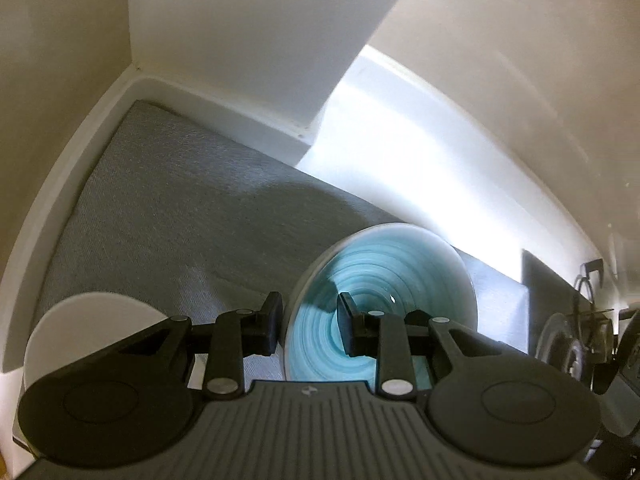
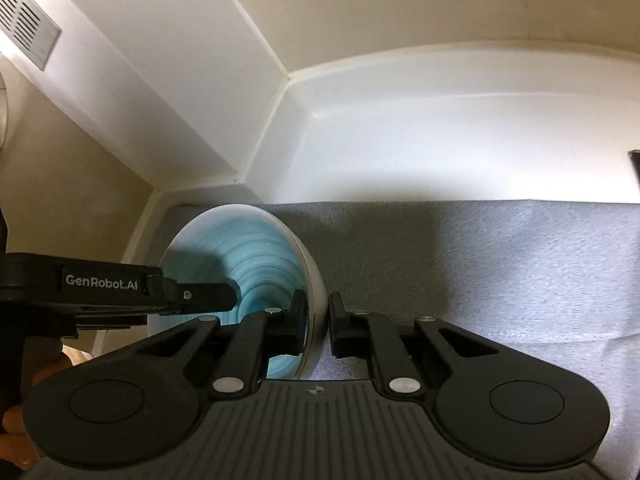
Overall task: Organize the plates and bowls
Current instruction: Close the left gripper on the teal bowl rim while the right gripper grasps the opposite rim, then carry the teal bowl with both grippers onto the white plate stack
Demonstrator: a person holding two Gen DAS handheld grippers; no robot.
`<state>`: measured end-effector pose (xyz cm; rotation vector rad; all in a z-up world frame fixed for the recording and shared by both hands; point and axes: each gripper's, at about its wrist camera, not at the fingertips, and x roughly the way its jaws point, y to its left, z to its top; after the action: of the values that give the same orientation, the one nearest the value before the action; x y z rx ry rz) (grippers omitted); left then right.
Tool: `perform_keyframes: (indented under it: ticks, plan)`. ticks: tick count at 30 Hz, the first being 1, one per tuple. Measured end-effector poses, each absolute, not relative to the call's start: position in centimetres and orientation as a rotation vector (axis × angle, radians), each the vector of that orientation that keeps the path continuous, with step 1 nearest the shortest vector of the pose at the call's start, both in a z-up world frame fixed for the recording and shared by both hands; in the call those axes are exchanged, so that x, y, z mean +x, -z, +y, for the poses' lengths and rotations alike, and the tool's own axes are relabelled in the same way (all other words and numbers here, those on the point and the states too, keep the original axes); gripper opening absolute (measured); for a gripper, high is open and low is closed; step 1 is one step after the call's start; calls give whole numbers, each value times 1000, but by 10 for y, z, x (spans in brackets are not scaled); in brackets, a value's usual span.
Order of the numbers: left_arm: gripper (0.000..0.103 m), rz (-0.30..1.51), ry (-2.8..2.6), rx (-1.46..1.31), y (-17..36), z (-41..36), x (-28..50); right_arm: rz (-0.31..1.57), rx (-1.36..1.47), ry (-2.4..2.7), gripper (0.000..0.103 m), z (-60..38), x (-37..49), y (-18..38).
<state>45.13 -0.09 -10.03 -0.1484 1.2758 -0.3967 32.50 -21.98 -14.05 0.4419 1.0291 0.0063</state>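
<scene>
A bowl (image 1: 400, 280), white outside with blue swirls inside, sits over a grey mat (image 1: 168, 208). My left gripper (image 1: 308, 326) straddles the bowl's left rim, one finger outside, one inside, with a gap still showing. In the right wrist view the same bowl (image 2: 256, 252) is at the left. My right gripper (image 2: 318, 324) closes its fingers on the bowl's right wall, one inside, one outside. The left gripper's body (image 2: 120, 288) reaches into the bowl from the left.
A white plate (image 1: 88, 328) lies at the lower left beside the left gripper. White walls and a ledge (image 1: 256, 128) ring the mat. Dark round objects (image 1: 576, 340) stand at the far right. A vent (image 2: 24, 20) is at the upper left.
</scene>
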Motion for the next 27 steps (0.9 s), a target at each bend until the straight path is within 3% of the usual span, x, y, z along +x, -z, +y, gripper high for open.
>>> perform_keyframes:
  ticks: [27]
  plan:
    - [33, 1201, 340, -246, 48, 87, 339, 1032, 364, -161, 12, -149, 259, 97]
